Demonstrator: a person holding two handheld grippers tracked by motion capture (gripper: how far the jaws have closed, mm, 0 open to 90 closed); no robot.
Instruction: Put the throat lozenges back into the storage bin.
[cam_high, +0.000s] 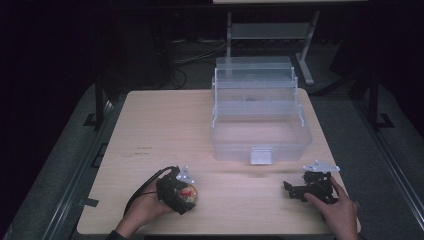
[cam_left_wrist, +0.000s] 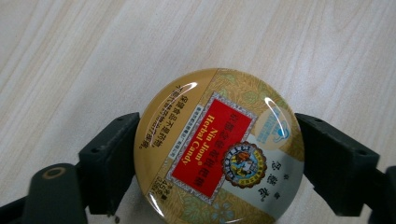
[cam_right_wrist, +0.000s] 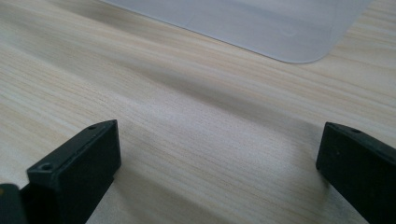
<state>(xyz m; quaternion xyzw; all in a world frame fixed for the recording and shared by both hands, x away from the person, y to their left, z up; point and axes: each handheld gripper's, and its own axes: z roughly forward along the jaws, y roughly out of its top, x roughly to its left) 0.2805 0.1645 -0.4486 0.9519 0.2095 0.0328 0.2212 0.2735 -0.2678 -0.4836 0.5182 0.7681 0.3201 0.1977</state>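
Left gripper view has my left tool clamped on the tin — pick done, box drop left — right tool wide open, empty.

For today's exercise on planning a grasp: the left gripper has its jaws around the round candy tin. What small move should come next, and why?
Probably lift the candy tin straight up off the table. The left gripper has a jaw against each side of the tin, and the clear storage box stands open behind, so raising it slightly would test the grip first.
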